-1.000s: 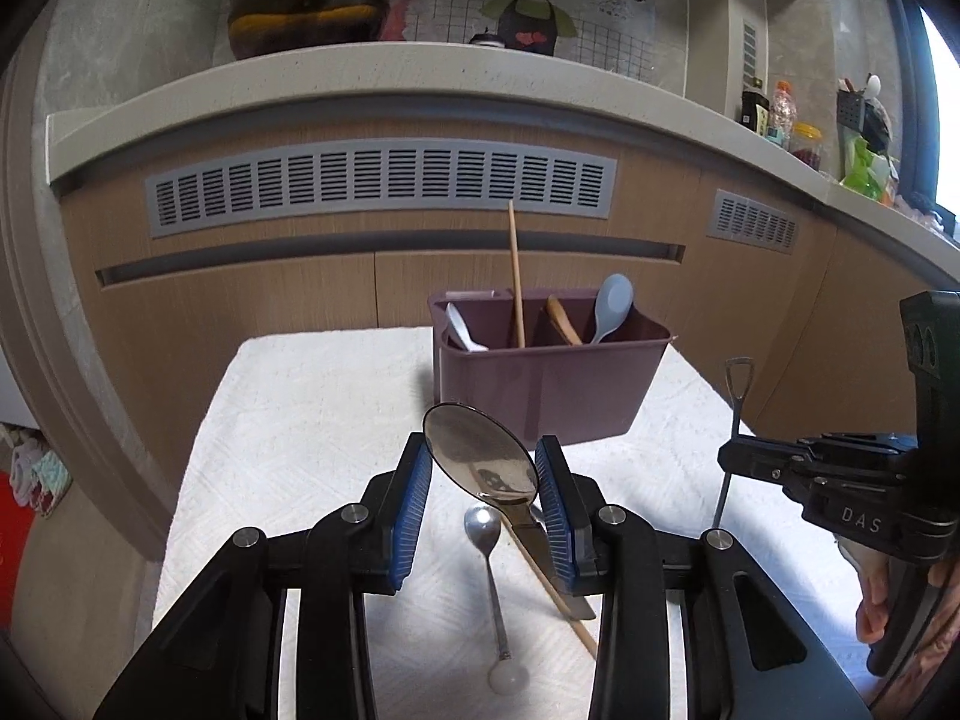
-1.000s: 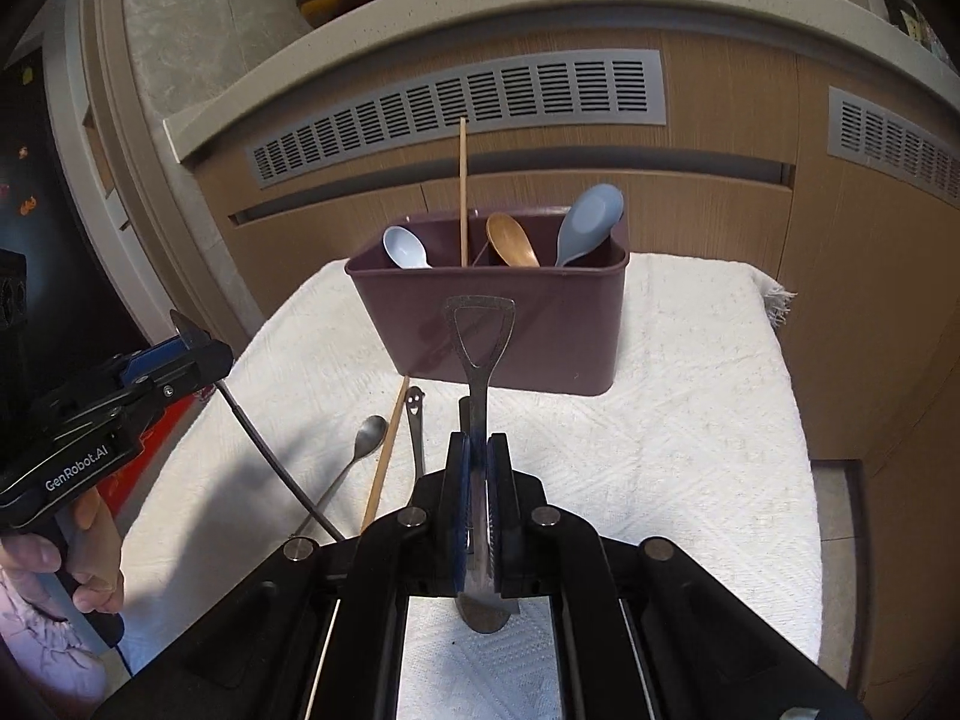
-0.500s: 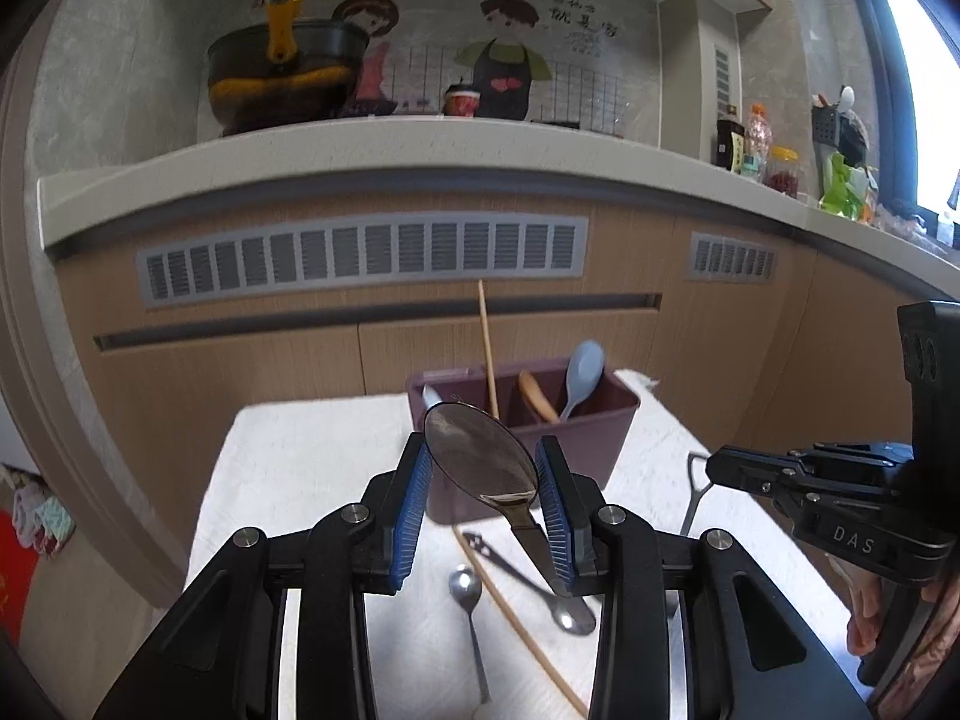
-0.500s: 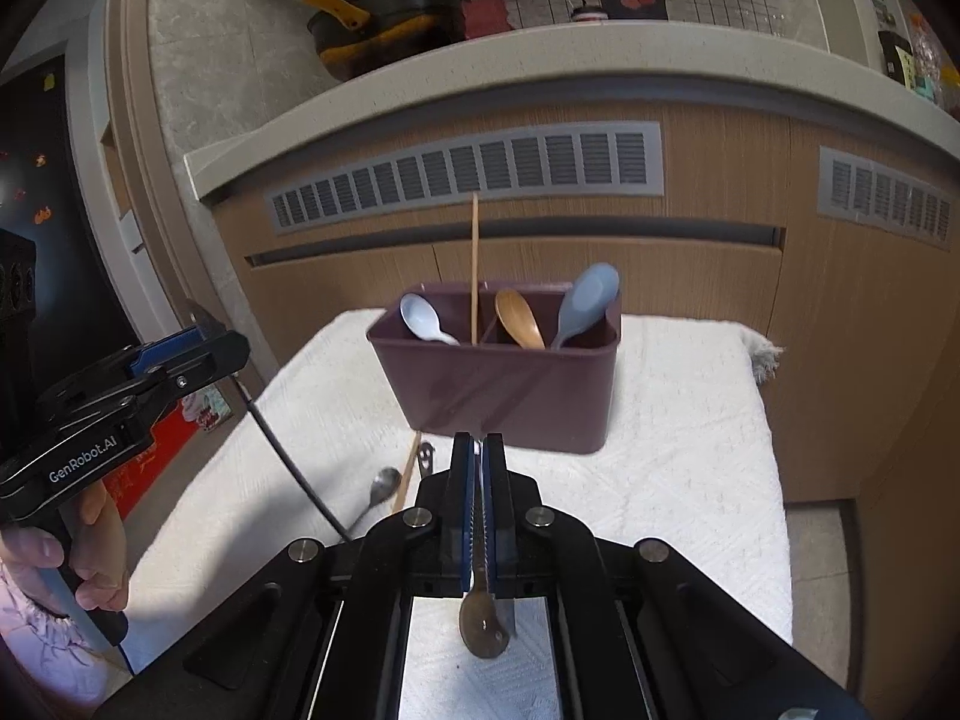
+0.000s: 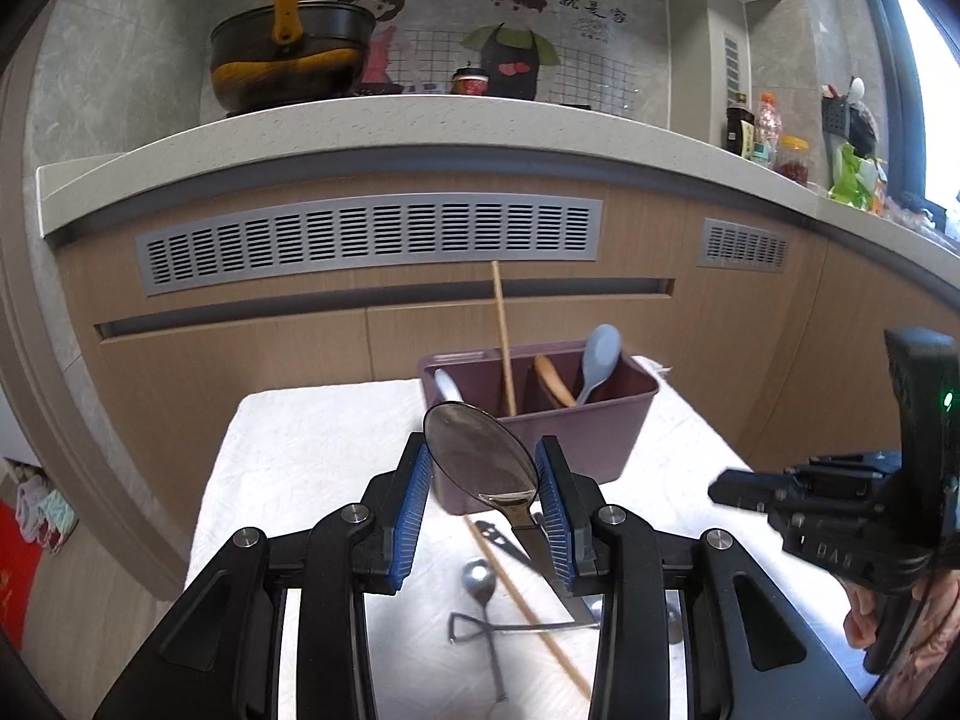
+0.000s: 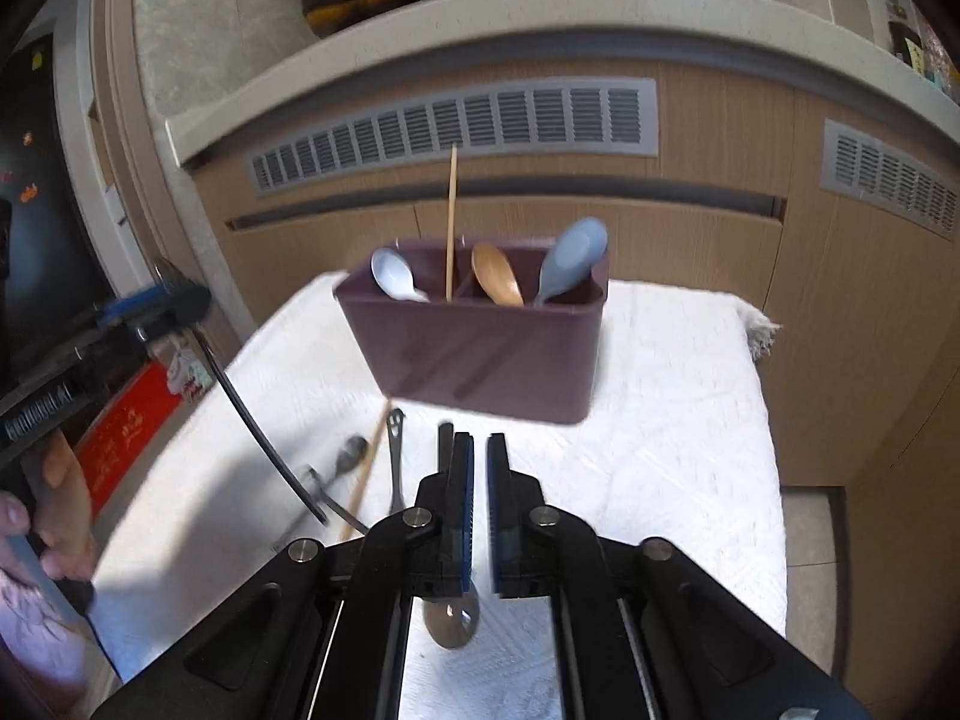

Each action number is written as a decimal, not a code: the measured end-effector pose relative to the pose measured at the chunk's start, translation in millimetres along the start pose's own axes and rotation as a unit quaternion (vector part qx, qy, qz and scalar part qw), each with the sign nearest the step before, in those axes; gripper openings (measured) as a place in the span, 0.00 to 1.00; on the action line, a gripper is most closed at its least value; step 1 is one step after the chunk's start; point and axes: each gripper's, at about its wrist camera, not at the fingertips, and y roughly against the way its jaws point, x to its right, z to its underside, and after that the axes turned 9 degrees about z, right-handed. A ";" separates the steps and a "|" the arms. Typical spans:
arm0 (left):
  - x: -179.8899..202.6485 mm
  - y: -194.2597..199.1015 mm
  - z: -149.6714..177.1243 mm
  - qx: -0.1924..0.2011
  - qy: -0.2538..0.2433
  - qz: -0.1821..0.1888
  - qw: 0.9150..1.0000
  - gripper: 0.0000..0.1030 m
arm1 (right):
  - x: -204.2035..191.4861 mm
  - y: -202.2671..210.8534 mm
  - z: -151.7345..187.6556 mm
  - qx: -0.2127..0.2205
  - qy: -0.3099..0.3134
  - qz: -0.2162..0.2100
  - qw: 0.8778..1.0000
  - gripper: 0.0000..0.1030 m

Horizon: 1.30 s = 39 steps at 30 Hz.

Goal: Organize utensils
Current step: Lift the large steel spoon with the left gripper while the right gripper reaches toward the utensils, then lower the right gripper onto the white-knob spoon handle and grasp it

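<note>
Left hand-held gripper (image 5: pixel 483 480): clenched on the large metal spoon (image 5: pixel 474 450); bowl between the blue pads, nothing else in the grip
Spoon's long axis: bowl up and away from the hand; handle slanting down and back past the right pad
Purple holder (image 5: pixel 600 444): stood at the far edge of the table (image 5: pixel 312 450), straight ahead of the held spoon and slightly to its right; partly hidden behind the bowl
Nearer hand: by my judgement the left, already aligned with the holder's left compartment
Right hand-held gripper (image 6: pixel 480 480): released; its jaws had just been opening, a narrow gap and nothing seen between the pads
Loop-handled spoon (image 6: pixel 450 624): lay on the table under the right hand-held gripper, crosswise, near the table's front edge
Coming move, as I judged: carry the spoon forward, tip the handle down into the holder
</note>
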 end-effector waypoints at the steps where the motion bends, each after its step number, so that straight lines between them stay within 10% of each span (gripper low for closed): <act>1: -2.9 0.7 0.8 0.000 0.001 -0.003 1.000 0.36 | -0.9 -4.8 3.5 -0.011 0.008 -0.005 1.000 0.19; 5: -12.8 1.4 4.0 -0.005 0.010 -0.007 1.000 0.36 | -14.1 -25.5 22.4 -0.054 0.054 -0.055 0.996 0.62; 17: -24.7 -1.4 14.5 -0.017 0.027 -0.007 0.999 0.36 | -43.0 -68.9 59.1 -0.097 0.163 -0.034 0.981 0.60; 24: -26.4 -3.5 16.6 -0.023 0.032 -0.004 0.999 0.36 | -41.9 -59.4 53.4 -0.082 0.153 -0.024 0.985 0.07; 30: -28.4 -2.8 15.7 -0.023 0.042 -0.002 0.999 0.36 | -29.3 -34.5 29.0 -0.057 0.101 -0.053 0.992 0.07; 36: -34.9 1.3 18.3 -0.022 0.042 -0.008 0.999 0.36 | -25.2 -42.8 37.9 -0.154 0.019 -0.111 0.982 0.15; 39: -41.9 3.6 21.6 -0.021 0.048 -0.008 0.999 0.36 | -42.5 -36.7 51.5 -0.157 0.062 -0.093 0.981 0.34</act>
